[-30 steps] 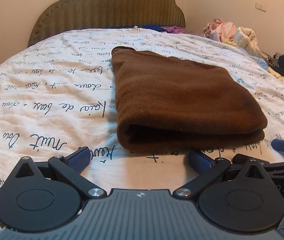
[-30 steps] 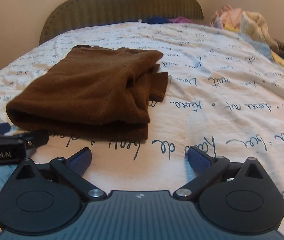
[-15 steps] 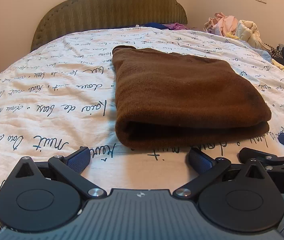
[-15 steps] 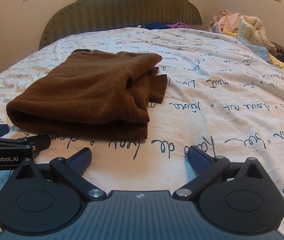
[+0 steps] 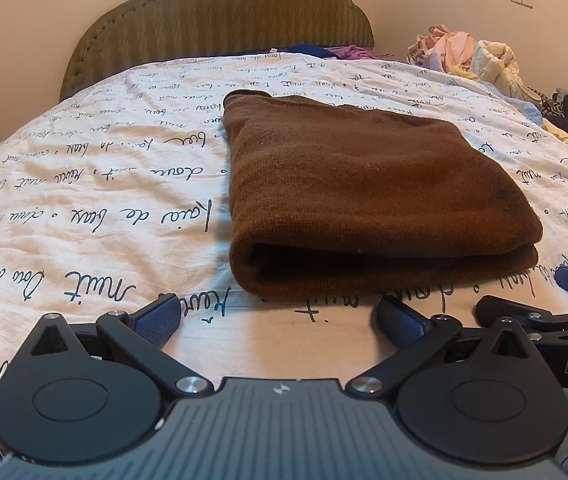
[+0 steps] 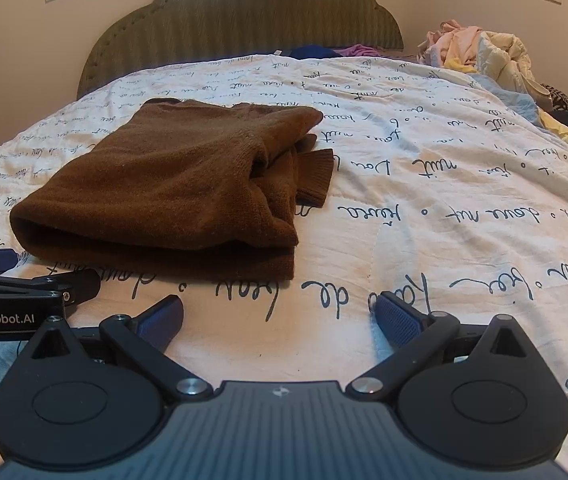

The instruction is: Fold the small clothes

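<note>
Claws L [image 5: 278,318] & R [image 6: 280,318] wide, farther back from folded brown sweater [image 5: 368,196] vs before

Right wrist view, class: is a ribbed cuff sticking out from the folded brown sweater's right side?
Yes. A ribbed cuff pokes out beyond the right edge of the folded brown sweater onto the printed bedspread.

folded brown sweater [image 6: 172,184], bedspread [image 6: 444,200], parted fingers [image 6: 398,320]
</note>
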A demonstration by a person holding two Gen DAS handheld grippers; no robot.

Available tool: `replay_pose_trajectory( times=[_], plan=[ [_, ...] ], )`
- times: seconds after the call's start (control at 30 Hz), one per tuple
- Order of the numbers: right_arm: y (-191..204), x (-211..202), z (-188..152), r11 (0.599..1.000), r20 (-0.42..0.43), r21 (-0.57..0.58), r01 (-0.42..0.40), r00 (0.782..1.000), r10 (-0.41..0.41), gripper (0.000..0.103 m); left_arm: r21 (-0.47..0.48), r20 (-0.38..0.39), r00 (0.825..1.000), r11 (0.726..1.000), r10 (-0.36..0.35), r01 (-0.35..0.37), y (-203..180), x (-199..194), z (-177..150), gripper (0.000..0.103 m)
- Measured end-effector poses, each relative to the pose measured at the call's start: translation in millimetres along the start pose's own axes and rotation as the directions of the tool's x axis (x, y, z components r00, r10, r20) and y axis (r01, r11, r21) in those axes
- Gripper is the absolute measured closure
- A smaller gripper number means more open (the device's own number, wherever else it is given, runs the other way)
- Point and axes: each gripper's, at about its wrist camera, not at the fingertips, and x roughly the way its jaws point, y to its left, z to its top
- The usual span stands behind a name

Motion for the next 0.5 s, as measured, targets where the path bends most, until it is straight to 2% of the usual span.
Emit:
replay_pose_trajectory(
  times=[0.5],
  plan=[
    [0.8, 1.4, 0.8, 1.000, -0.001, -0.003, 0.009, 1.000, -0.009, 0.000, -0.004, 0.001, 1.000, 1.000, -0.004, 0.004, 0.8, -0.7, -0.2, 0.000]
  ],
)
